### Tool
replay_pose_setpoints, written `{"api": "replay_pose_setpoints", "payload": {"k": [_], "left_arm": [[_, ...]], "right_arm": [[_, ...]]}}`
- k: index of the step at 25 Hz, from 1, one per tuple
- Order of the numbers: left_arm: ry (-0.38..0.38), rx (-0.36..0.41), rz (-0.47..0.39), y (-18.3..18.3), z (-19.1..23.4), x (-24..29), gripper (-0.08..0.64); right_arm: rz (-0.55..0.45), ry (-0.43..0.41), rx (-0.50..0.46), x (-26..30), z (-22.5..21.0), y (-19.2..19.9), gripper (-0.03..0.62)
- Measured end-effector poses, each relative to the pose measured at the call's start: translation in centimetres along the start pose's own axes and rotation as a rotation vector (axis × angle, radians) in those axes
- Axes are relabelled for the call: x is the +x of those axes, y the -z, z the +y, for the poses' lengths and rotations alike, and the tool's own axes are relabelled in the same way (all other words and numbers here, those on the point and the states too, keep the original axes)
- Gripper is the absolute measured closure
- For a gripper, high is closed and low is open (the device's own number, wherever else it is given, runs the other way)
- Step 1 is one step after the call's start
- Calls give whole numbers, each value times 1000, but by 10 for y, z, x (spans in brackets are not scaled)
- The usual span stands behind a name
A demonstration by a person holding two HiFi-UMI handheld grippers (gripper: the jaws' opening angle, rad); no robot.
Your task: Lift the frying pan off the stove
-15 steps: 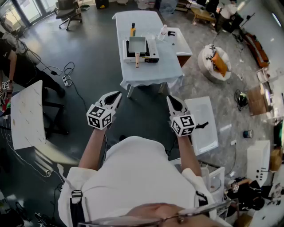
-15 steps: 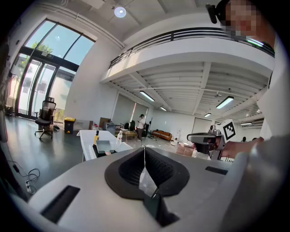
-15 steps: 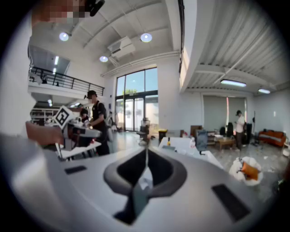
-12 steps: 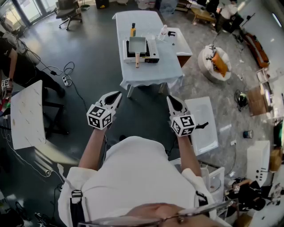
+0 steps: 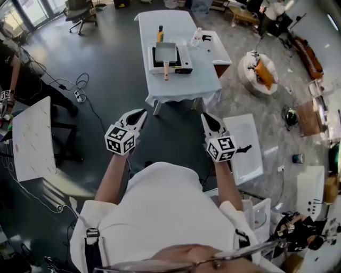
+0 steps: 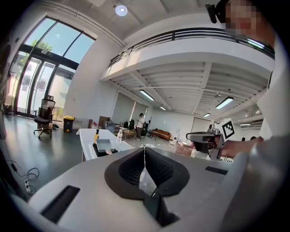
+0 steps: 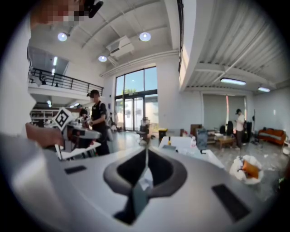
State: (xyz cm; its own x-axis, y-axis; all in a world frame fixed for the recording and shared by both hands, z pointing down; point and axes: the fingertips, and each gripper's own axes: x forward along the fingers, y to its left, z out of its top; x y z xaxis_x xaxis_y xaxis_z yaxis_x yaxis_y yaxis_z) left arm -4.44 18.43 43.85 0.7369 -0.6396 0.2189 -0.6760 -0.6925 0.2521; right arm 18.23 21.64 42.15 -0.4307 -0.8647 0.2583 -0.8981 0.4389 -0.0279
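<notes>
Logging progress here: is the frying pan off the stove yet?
No, the frying pan sits on the stove on the white table.

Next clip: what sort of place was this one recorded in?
Probably a large open workspace or studio hall, not a home kitchen: a mezzanine balcony beside tall glazed windows, an office chair and loose cables on the polished floor, and the stove standing on a cloth-covered table.
</notes>
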Motion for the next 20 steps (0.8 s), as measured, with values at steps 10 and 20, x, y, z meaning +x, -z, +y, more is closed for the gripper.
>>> {"api": "replay_pose_setpoints", "payload": {"k": [10,20], "left_arm": [[49,20,17,0,21,-7,529],[70,14,24,0,45,-13,529]], "right_arm": [[1,51,7,17,20,0,555],[10,66,26,37,36,0,555]]}}
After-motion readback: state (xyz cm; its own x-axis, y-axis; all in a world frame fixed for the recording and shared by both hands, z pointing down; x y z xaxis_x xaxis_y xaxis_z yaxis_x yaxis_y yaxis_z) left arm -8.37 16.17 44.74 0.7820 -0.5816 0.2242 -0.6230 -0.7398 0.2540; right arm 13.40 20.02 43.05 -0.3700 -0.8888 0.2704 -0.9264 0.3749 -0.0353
